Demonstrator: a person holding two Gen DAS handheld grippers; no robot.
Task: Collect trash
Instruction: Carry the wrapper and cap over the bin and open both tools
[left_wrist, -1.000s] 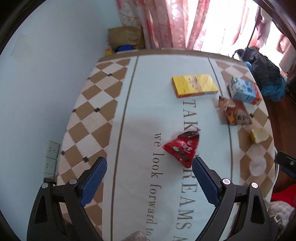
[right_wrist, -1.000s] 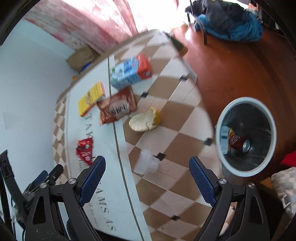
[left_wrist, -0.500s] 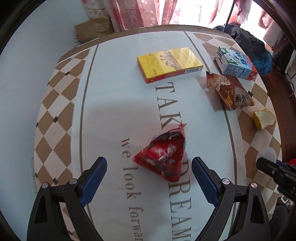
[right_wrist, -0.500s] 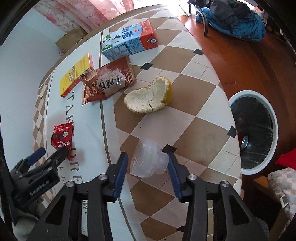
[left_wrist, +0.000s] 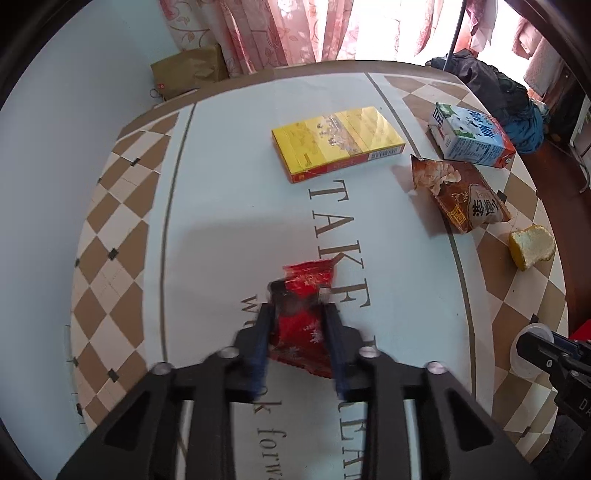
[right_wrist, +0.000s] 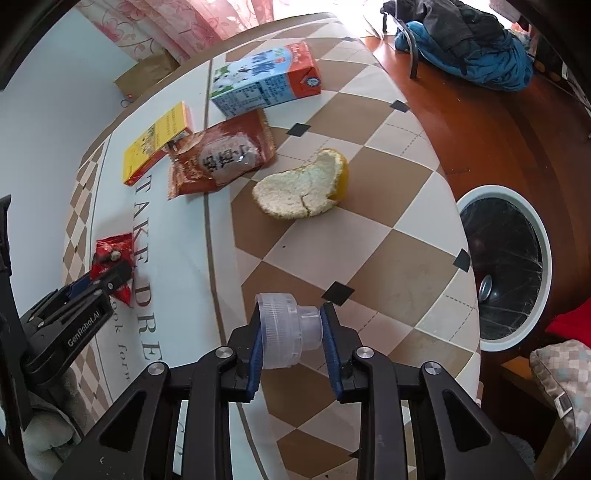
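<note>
The right gripper (right_wrist: 291, 325) is clamped on a clear plastic cup (right_wrist: 286, 332) just left of the bin (right_wrist: 506, 269), the left gripper (left_wrist: 298, 325) on a red wrapper (left_wrist: 304, 317) farther left — either thin, slippery item could be dropped.

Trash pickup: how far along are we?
Done: a can already lies in the bin. In hand: left claw shut on the red wrapper, right claw shut on the clear plastic cup. Left on the table: yellow box, milk carton, brown snack bag, citrus peel.
</note>
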